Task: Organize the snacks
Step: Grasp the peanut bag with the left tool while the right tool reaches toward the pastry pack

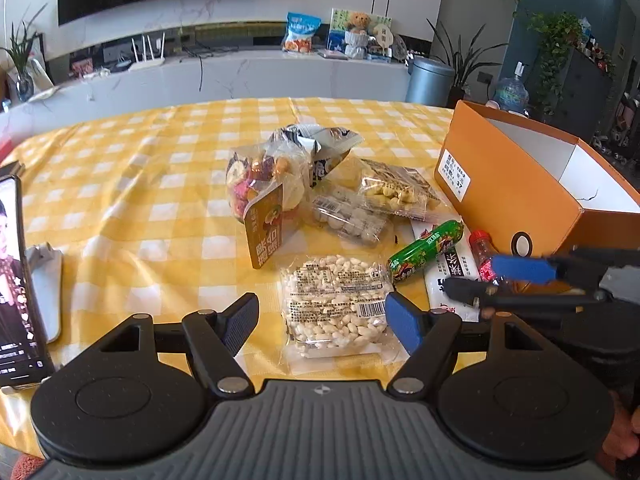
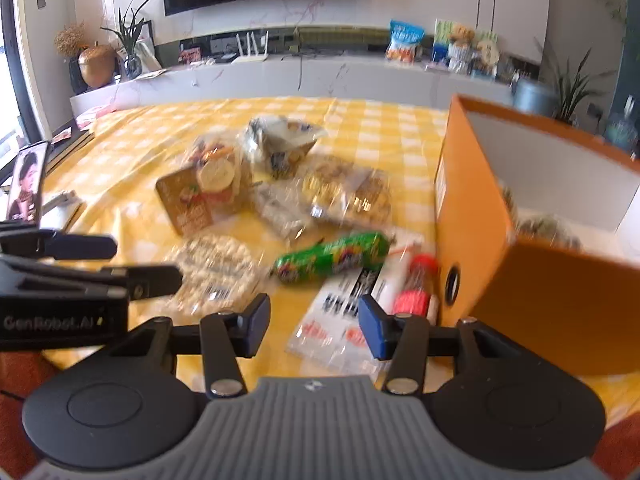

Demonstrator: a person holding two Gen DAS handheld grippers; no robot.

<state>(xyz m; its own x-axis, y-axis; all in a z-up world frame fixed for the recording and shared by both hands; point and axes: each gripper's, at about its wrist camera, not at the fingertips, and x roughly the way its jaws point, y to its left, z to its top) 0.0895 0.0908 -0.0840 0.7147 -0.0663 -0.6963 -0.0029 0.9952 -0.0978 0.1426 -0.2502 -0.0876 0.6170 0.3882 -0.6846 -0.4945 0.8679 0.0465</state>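
My left gripper (image 1: 322, 326) is open just above a clear pack of peanuts (image 1: 336, 304), which lies between its fingers untouched. My right gripper (image 2: 314, 326) is open too, with nothing in it, low over a white packet with black lettering (image 2: 344, 308). A green sausage (image 2: 332, 256) and a small red-capped bottle (image 2: 420, 276) lie just beyond it, beside the orange box (image 2: 480, 220). In the left wrist view the right gripper (image 1: 492, 280) reaches in from the right, next to the bottle (image 1: 480, 240). A dried-fruit bag (image 1: 260, 184) lies further back.
A crisp bag (image 1: 320, 148) and two clear snack packs (image 1: 396, 192) lie mid-table on the yellow checked cloth (image 1: 140, 200). The orange box (image 1: 508, 196) is open-topped, with something inside. A lit phone (image 1: 16, 280) leans at the left edge, beside a white object (image 1: 48, 280).
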